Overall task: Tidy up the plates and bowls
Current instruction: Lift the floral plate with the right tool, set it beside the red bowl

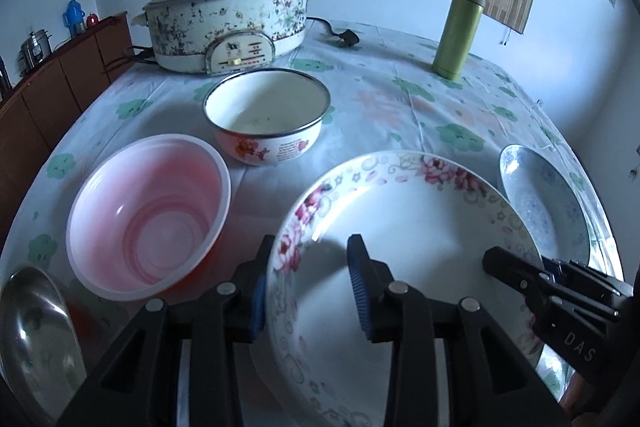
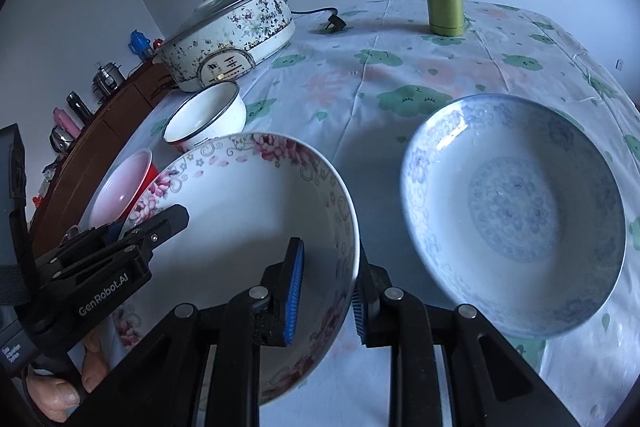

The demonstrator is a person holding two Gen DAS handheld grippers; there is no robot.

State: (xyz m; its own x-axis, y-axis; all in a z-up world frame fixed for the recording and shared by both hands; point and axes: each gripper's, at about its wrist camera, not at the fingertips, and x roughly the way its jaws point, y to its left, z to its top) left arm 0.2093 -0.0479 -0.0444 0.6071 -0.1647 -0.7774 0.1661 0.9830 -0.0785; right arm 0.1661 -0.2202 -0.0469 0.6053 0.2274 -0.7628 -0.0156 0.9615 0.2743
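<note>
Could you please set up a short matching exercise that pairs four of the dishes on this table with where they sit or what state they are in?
Things:
1. floral plate
2. blue-patterned plate
3. pink plastic bowl
4. green flask

States:
A. upright at the table's far side
B. lying free on the cloth, nothing touching it
C. rim between the fingers of both grippers
D. left of the floral plate in the left wrist view, in front of the enamel bowl

Pairs: 1-C, 2-B, 3-D, 4-A
</note>
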